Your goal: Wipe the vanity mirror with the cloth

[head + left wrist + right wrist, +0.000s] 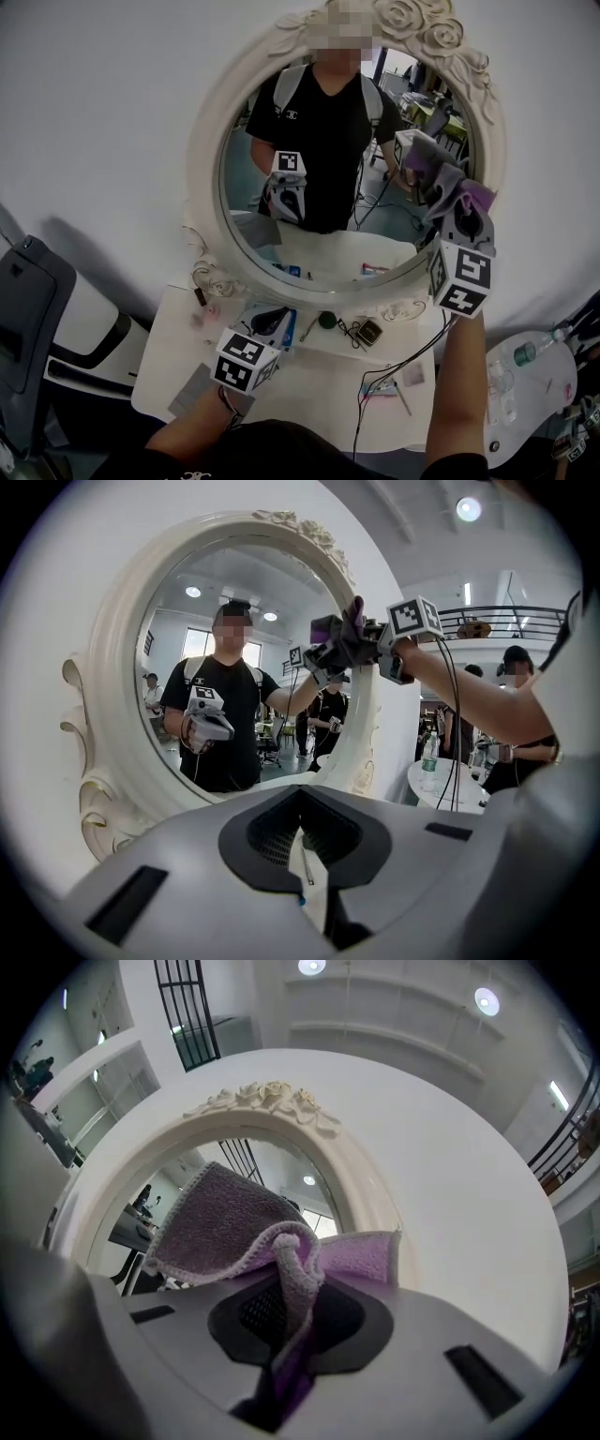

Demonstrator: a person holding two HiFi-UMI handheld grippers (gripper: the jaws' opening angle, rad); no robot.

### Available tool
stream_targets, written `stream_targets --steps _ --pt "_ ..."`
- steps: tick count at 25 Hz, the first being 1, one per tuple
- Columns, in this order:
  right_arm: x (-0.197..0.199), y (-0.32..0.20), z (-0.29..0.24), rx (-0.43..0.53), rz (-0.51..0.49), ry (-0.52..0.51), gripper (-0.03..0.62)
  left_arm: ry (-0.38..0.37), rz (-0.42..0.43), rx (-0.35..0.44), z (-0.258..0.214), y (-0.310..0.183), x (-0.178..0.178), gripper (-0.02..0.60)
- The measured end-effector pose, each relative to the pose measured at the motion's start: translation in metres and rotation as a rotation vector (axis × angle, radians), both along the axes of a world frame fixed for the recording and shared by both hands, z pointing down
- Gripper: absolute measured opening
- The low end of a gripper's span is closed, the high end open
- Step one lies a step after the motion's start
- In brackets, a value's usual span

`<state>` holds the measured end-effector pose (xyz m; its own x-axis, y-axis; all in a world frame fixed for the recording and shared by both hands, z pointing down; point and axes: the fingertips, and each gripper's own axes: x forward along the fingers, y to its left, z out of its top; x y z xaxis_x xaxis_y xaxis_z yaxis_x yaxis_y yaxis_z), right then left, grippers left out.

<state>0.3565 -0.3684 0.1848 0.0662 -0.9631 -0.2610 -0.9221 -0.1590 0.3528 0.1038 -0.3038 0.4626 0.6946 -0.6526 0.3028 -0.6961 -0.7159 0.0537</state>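
The oval vanity mirror [246, 192] in its white carved frame [208, 141] stands on a white vanity table. My right gripper [448, 192] is raised at the mirror's right side, shut on a purple-grey cloth [441, 173] that lies against the glass near the frame. In the right gripper view the cloth [225, 1222] folds up out of the right gripper [291, 1335], below the frame's rose crest [262, 1101]. My left gripper [272, 323] hangs low over the table, jaws together and holding nothing. In the left gripper view, the left gripper [305, 864] faces the mirror [169, 780], with the cloth [342, 630] high on the right.
The vanity table [309, 398] carries small items: a dark round object [326, 320], a small square gadget [368, 331] and trailing cables [394, 370]. A dark chair [37, 309] stands at the left. A round white table with a bottle [534, 352] is at the right.
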Motion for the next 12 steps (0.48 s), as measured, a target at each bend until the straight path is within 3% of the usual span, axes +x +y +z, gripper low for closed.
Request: stream_targets --steps 6,12 --pt "0.024 0.002 0.105 -0.168 0.081 -0.016 0.046 -0.023 0.046 -0.011 0.006 0.008 0.015 0.000" --pt "0.015 -0.003 0.202 -0.324 0.132 0.042 0.046 -0.041 0.069 -0.020 0.012 0.015 0.022 0.000"
